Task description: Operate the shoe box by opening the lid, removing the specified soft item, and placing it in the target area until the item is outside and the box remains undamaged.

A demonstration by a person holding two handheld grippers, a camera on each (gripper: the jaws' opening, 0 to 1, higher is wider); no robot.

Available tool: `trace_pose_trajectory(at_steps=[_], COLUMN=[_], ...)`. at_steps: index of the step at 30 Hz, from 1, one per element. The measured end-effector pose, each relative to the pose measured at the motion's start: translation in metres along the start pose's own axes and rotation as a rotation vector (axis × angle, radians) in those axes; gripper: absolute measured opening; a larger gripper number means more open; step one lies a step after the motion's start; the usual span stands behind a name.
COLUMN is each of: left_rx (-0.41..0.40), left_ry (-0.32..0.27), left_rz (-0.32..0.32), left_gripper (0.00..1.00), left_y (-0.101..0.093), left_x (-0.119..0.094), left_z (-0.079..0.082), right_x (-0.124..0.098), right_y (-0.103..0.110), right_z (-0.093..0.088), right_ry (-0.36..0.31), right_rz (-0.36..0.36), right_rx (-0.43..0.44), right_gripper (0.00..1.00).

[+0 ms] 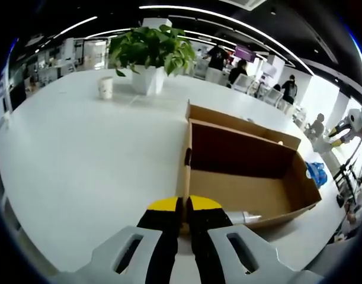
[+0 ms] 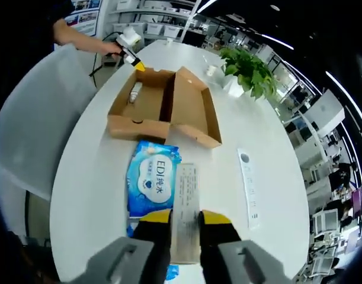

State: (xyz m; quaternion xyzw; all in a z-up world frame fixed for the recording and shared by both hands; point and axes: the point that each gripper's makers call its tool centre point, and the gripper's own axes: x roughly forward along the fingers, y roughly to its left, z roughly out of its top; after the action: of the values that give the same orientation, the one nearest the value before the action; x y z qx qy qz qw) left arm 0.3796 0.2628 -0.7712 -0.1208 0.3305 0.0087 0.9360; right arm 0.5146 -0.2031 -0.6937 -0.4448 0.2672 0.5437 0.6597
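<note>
Right tool (image 2: pixel 183 218) grips paper strip (image 2: pixel 185 207) lengthwise.

An open brown cardboard shoe box (image 2: pixel 163 109) lies on the white table, lid folded flat beside it, well ahead of the right jaws; a blue soft wet-wipes pack (image 2: pixel 151 184) rests flat between box and jaws.

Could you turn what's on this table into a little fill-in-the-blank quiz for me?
1. The shoe box on the white table has its lid ____.
2. The blue wipes pack lies ____ the box.
3. The left gripper is clamped on the box's ____.
4. The right gripper holds a strip of ____.

Missing words: open; outside; wall; paper
</note>
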Motion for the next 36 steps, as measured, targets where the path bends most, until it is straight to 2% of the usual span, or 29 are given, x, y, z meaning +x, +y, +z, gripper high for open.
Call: trace_pose_trajectory(at_steps=[9,22,36], left_rx=[-0.005,-0.013,-0.010], left_ry=[0.004,0.011,0.023], left_rz=[-0.001,0.001,0.002], left_gripper=[0.03,0.03,0.03], left_y=[0.001,0.003,0.005], left_x=[0.001,0.004,0.006], left_z=[0.000,0.000,-0.001], right_x=[0.018,0.042,0.063], right_y=[-0.010,-0.020,-0.014], right_z=[-0.028,-0.069,-0.094], right_ry=[0.038,0.119,0.186], right_rz=[-0.022,-0.004,0.030], right_rx=[0.022,0.042,0.054], right_gripper=[0.13,0.13,0.13])
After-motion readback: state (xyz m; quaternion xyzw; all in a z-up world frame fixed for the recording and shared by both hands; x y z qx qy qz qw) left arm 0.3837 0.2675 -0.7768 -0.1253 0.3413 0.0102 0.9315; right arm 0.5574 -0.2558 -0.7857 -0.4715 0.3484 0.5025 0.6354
